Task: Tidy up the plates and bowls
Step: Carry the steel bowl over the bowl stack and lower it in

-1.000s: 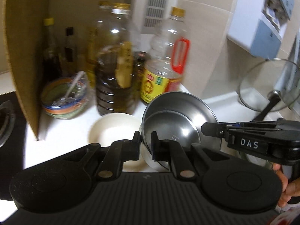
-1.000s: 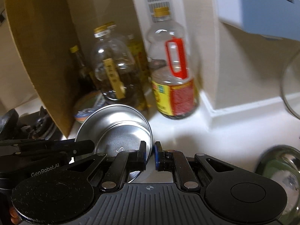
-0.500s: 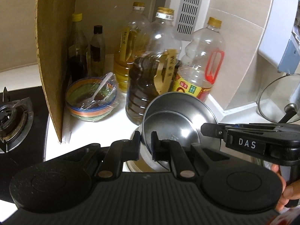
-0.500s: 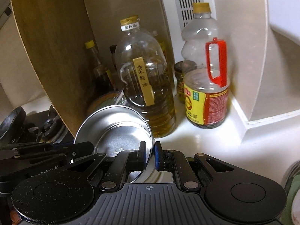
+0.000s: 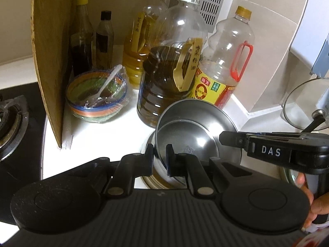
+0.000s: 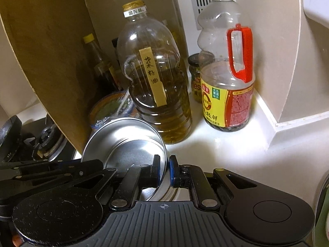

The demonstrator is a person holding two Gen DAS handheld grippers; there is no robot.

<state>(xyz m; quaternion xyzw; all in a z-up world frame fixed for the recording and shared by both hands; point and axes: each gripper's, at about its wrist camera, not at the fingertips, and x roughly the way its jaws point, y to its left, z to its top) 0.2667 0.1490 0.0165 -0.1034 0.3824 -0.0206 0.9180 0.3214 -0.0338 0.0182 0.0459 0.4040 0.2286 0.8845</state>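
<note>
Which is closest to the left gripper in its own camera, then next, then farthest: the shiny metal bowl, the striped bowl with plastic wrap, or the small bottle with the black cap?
1. Shiny metal bowl: its rim sits pinched in the left gripper.
2. Striped bowl with plastic wrap: farther back, left, beside the brown board.
3. Small black-capped bottle: farthest, behind that bowl.

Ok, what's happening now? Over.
Both tools, left and right, shut on the metal bowl's rim. Bowl tilted over a white dish. Oil bottle close behind.
</note>
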